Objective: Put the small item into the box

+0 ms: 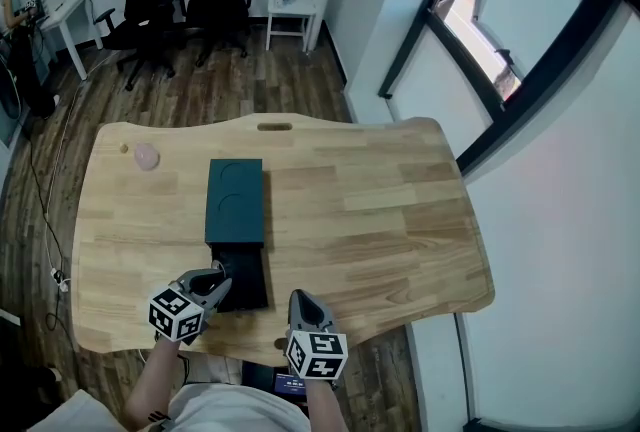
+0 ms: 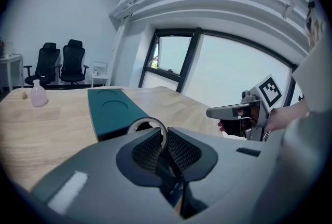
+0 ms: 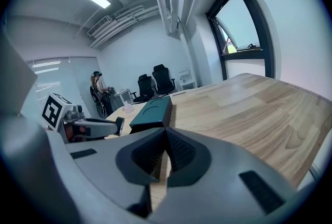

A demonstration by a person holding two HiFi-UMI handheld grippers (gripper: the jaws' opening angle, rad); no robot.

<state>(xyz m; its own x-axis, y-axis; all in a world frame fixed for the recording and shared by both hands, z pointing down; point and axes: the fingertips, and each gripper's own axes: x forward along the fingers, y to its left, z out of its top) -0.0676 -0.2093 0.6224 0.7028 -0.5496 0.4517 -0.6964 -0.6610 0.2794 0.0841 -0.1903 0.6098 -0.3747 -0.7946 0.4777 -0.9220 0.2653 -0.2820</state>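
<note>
Left gripper (image 1: 207, 284) is low over the near-left part of the table (image 1: 380, 210), angled in to the right, with its tips at the left edge of the black tray (image 1: 247, 282). Right gripper (image 1: 301, 301) is near the table's front edge, to the right of the tray and apart from it, pointing away from the person.

Left gripper view: the left gripper (image 2: 165, 135) has its jaws closed on a thin metal ring (image 2: 148, 120), which stands upright and pokes out above the tips. The head view doesn't show the ring, it's too small or hidden by the gripper. The right gripper (image 2: 215, 112) sits off to the side with nothing between the two grippers.

Right gripper view: the right gripper (image 3: 166, 132) has its jaws pressed together with nothing in them. It also shows a person (image 3: 97, 89) standing at the back of the room near the chairs (image 3: 155, 80).

Box (image 1: 235, 200) is dark teal and lies flat mid-table, with two round recesses in its top. The tray sticks out of its near end, towards the person. Its inside looks dark, and I can't tell if anything is in it. The ring isn't in the box, the left gripper has it just at the tray.

A small pink bottle (image 1: 147, 156) stands at the far-left corner, well apart from the box.
</note>
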